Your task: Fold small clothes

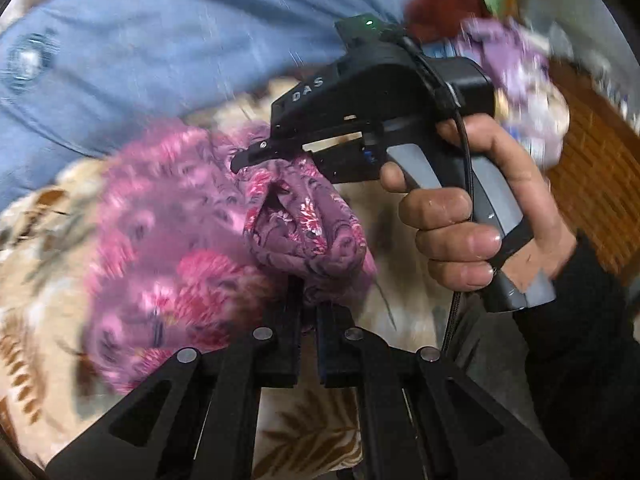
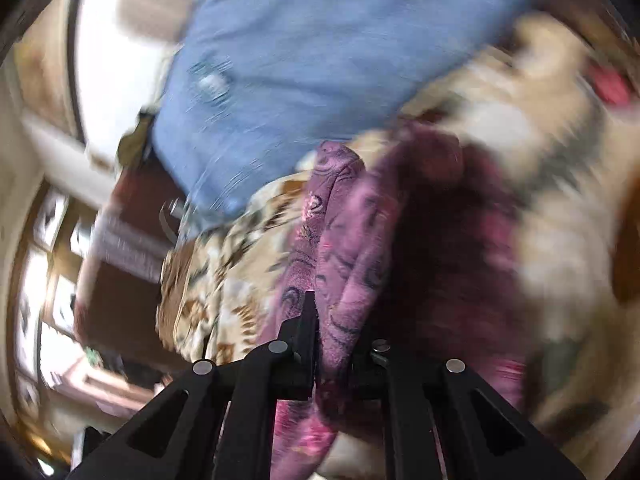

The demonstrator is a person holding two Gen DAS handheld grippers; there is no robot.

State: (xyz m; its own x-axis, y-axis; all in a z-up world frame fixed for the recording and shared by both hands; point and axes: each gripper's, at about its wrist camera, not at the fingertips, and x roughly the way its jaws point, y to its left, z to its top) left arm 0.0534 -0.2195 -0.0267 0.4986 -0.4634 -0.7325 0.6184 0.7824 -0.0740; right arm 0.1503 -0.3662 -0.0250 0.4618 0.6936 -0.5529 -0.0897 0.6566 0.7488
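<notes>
Evidently mid-fold: left gripper (image 1: 308,312) pinched purple floral cloth (image 1: 304,224) at 6 o'clock; right gripper (image 1: 256,156) pinched same cloth at 10 o'clock, over beige blanket (image 1: 40,300). Best: keep both pinches, match edges, lower flat, avoid blue garment (image 1: 160,40) at 12 o'clock.

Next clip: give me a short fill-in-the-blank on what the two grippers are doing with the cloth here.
1. Both the left gripper and the right gripper are shut on the same ____ floral garment.
2. Behind the garment lies a large ____ denim piece.
3. The hand on the right gripper's handle wears a ____ sleeve.

Missing words: purple; blue; black
</notes>
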